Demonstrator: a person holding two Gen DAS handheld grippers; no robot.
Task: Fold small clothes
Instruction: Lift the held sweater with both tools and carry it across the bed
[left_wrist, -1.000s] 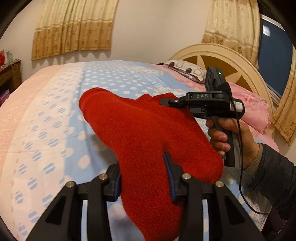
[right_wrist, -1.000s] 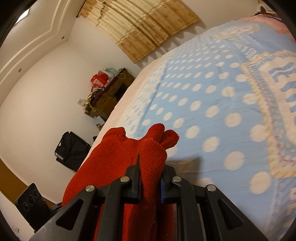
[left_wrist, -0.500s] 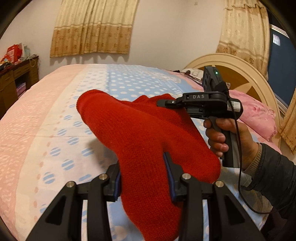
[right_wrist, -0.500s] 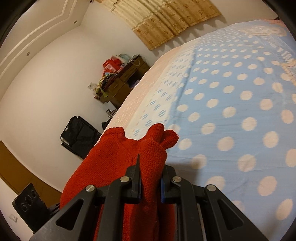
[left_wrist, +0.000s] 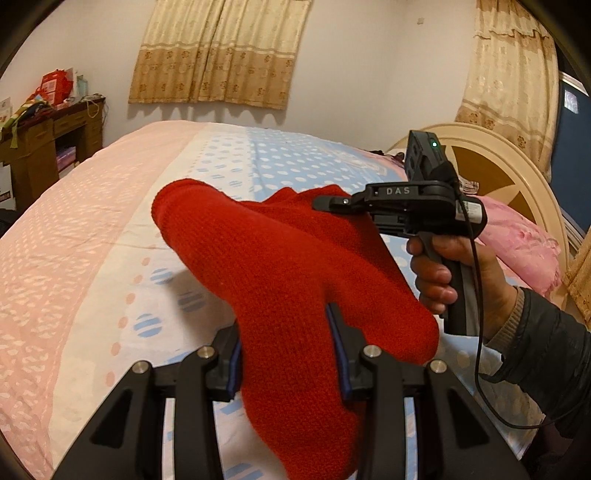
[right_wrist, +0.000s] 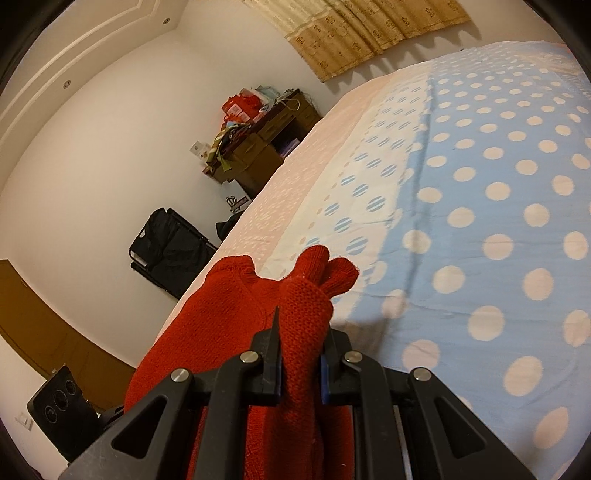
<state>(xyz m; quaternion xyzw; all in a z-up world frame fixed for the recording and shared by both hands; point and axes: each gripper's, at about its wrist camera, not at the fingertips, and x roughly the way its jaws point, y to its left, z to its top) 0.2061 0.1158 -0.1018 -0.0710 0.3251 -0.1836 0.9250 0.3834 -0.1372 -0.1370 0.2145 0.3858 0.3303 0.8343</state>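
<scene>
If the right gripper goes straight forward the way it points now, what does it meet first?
Most likely the bedspread. The right gripper, shut on the red knitted garment, points ahead and downward at the dotted cloth; only the garment's bunched tip lies in front of its fingers. How far off the bed lies is unclear.

Open bedspread (right_wrist: 480, 221) ahead; headboard (left_wrist: 517, 173) rightward.

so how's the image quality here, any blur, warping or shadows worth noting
Left wrist view: sharp, warm indoor light; fisheye bends the headboard and darkens the corners; the red knit garment casts a soft shadow on the bedspread. Right wrist view: strongly tilted, the bedspread's dots stretch near the edge, and the garment is crisp.
</scene>
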